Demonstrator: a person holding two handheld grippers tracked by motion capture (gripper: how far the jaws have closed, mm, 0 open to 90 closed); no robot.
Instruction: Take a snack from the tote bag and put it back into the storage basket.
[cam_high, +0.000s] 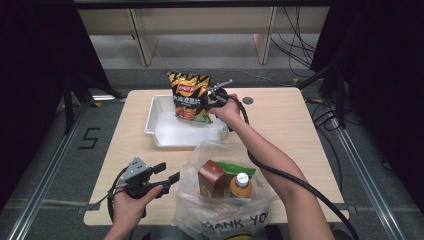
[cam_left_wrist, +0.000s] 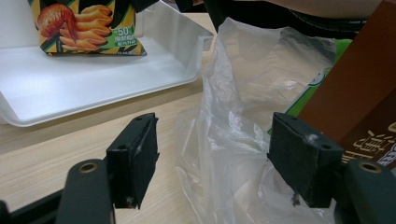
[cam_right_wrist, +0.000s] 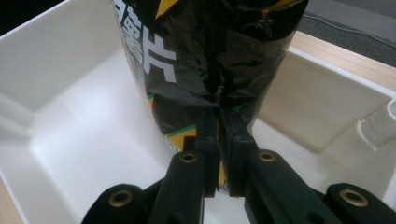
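A black and yellow chip bag (cam_high: 189, 96) stands upright inside the white tray (cam_high: 165, 132), and its lower edge (cam_left_wrist: 88, 28) rests on the tray floor. My right gripper (cam_high: 212, 102) is shut on the bag's edge (cam_right_wrist: 205, 70), with its jaws pinched together on the foil. My left gripper (cam_high: 167, 172) hovers at the front left of the table, open, its pads (cam_left_wrist: 135, 154) wide apart and nothing between them. Just beyond it lies a clear plastic bag (cam_left_wrist: 243, 107).
The plastic bag (cam_high: 227, 195) at the front middle holds a brown carton (cam_high: 211, 177), an orange bottle (cam_high: 241, 184) and a green packet (cam_high: 240, 170). A round grommet (cam_high: 247, 100) sits in the table at the back right. Cables trail across the floor behind.
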